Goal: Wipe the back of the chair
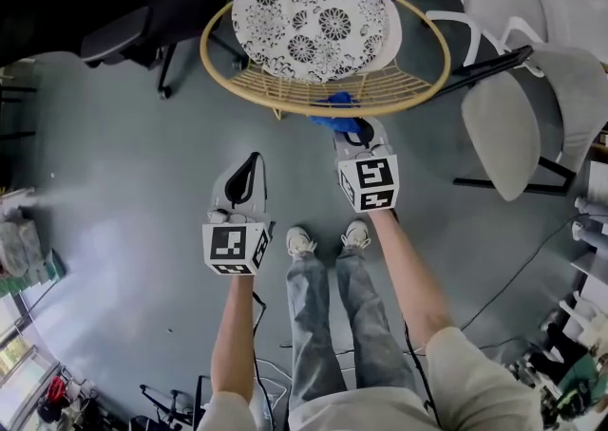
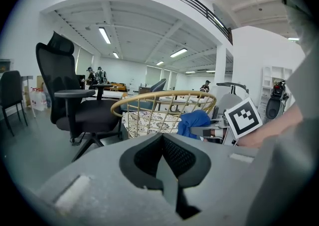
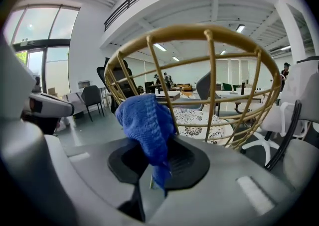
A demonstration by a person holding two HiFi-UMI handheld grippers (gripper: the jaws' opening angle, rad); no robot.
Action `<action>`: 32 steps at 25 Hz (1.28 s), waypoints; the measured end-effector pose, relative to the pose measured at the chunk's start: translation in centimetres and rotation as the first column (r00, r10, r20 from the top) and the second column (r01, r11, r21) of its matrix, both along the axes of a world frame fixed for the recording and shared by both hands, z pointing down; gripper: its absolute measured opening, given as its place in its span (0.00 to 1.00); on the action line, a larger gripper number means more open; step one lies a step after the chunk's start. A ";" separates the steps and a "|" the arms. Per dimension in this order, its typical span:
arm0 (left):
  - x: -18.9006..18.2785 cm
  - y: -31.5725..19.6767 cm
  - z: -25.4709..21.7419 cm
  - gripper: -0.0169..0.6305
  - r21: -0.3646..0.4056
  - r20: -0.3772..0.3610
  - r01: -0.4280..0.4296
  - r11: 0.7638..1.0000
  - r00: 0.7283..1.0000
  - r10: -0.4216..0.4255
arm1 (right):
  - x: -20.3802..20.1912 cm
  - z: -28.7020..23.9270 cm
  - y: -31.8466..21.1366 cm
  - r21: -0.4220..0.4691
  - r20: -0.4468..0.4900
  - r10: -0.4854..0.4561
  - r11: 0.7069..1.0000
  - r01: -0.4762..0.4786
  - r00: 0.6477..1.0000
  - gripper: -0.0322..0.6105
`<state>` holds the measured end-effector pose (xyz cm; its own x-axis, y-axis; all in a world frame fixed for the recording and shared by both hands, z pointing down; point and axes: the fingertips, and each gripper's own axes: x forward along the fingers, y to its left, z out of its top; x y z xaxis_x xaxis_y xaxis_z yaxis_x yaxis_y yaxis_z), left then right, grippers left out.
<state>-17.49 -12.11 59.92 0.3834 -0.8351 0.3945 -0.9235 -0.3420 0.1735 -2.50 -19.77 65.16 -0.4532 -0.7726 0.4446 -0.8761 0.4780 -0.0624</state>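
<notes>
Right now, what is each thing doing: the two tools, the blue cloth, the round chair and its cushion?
Left tool: shut, empty.
Right tool: shut on the blue cloth, close to the rim of the wicker chair.
Blue cloth: bunched up, pinched in the right tool.
Wicker chair: standing upright.
Cushion: lying in the wicker chair.

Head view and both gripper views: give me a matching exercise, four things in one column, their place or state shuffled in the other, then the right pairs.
Column one
1. blue cloth
2. left gripper
3. patterned cushion
4. black office chair

Column two
A. lies in the round wicker chair
B. shut, holding nothing
C. pinched in the right gripper
D. stands on the floor beside the wicker chair

Pairs: 1-C, 2-B, 3-A, 4-D
</notes>
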 end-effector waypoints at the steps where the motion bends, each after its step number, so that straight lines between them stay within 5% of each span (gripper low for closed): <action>1: 0.0 -0.2 0.2 0.03 -0.005 0.001 0.000 1.000 1.000 0.000 | 0.0 0.5 -0.3 -0.006 -0.006 -0.004 1.000 0.004 1.000 0.16; 17: 0.6 -2.5 2.3 0.03 -0.038 -0.002 0.004 0.999 1.000 -0.004 | 0.0 8.2 -3.2 -0.101 -0.039 -0.012 0.995 0.008 0.999 0.15; 32: 4.5 -1.9 1.6 0.03 -0.016 -0.005 -0.024 1.000 1.000 0.024 | 3.6 2.8 3.3 -0.001 -0.014 -0.036 0.999 0.036 0.999 0.15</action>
